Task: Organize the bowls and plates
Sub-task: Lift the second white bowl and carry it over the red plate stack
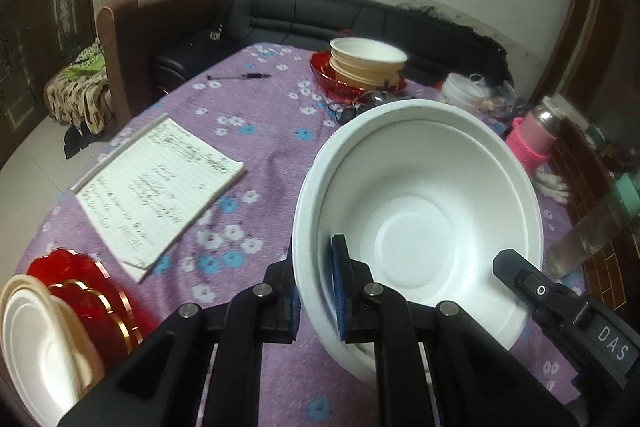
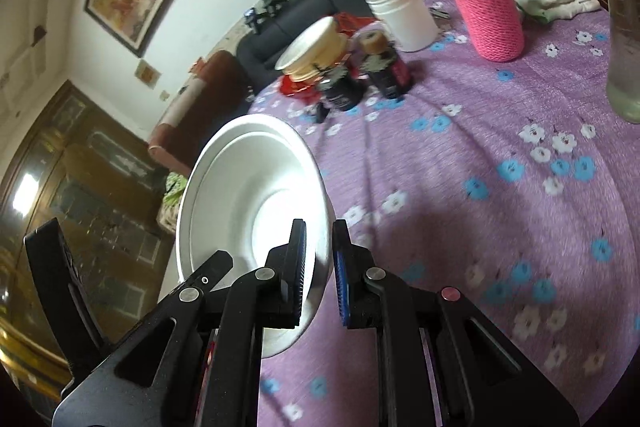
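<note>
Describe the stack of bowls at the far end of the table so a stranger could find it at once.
Start at the round table under the purple flowered cloth and look to its far edge, in front of the black sofa. There the stack of cream bowls sits on a red plate. Unlike the white bowl held up in both claws, it is beige and stacked several deep.

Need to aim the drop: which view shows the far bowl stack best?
The left wrist view: the bowl stack sits unobstructed on its red plate, rim and sides clear. The right wrist view shows it smaller, tilted and blurred, partly hidden behind dark jars.
</note>
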Demonstrator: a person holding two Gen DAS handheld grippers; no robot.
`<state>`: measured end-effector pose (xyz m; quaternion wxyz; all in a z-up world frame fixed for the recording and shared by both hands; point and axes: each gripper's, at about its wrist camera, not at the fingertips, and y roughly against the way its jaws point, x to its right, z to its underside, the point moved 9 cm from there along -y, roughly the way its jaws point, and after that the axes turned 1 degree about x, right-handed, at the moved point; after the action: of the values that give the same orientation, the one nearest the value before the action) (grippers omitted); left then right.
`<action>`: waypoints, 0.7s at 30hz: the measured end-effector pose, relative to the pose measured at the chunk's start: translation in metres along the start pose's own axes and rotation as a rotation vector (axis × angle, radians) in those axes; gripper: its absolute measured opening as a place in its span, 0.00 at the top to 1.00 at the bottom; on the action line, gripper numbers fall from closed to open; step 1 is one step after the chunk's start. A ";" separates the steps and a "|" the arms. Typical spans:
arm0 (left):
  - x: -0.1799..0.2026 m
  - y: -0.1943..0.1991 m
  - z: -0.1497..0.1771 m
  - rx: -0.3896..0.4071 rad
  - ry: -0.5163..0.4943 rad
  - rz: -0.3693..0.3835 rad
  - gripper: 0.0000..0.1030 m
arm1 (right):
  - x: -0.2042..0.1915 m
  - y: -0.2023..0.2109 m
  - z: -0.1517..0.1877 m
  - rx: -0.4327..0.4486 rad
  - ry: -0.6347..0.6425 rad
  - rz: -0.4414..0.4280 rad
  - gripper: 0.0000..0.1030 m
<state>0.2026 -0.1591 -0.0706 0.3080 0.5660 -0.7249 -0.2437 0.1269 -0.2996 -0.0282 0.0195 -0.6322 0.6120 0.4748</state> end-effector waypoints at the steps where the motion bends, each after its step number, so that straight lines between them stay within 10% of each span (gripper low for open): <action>1: -0.005 0.007 0.001 0.010 0.004 -0.004 0.88 | -0.005 0.003 0.003 0.000 0.005 -0.009 0.88; 21: -0.083 0.077 0.013 0.145 0.061 -0.068 0.88 | -0.095 0.017 0.056 -0.015 0.129 -0.104 0.87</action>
<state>0.1559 -0.0604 -0.0398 0.2796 0.6182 -0.7112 -0.1838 0.0998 -0.1980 0.0095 0.0000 -0.6924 0.5749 0.4359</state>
